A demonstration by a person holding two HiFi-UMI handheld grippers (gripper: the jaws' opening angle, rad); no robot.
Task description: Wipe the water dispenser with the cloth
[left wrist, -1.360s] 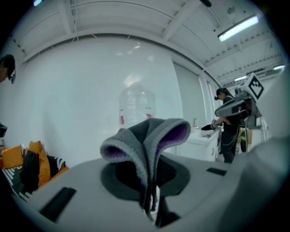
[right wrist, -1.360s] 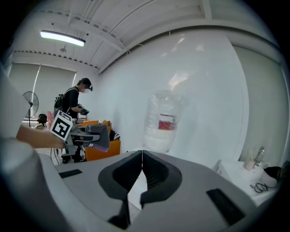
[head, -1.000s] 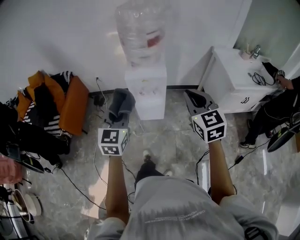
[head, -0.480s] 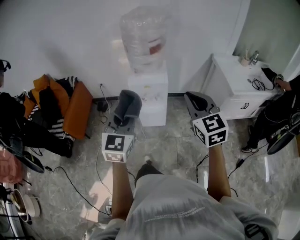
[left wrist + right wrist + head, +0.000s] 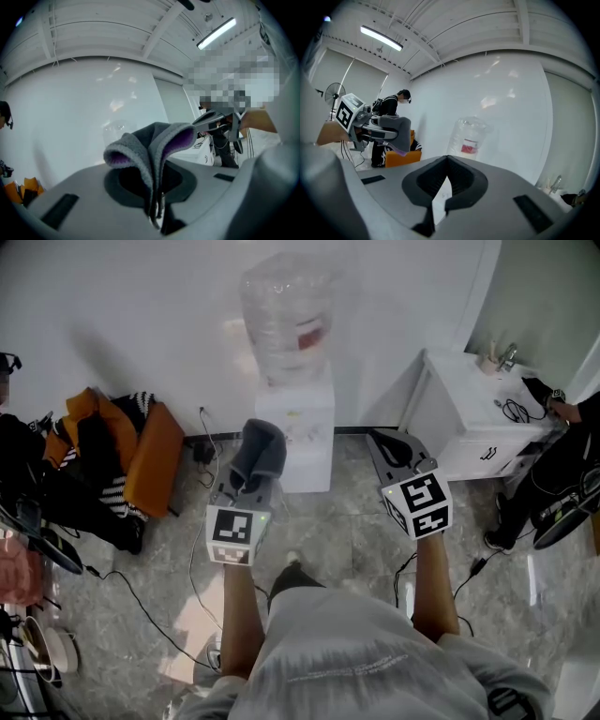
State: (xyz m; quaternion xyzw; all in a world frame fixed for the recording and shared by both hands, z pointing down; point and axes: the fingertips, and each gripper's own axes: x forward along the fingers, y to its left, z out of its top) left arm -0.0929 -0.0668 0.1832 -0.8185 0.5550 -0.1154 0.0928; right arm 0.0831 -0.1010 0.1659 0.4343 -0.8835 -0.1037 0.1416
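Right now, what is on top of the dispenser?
A big clear bottle with a red label stands on the white dispenser. Its neck is covered, so how it sits in the top cannot be seen.

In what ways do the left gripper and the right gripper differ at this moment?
The left gripper is shut on the gray cloth, while the right gripper is shut with nothing between its jaws. In the head view the left gripper's cloth appears right beside the water dispenser; the right gripper stands apart, to its right. Both are shut and point forward, toward the dispenser.
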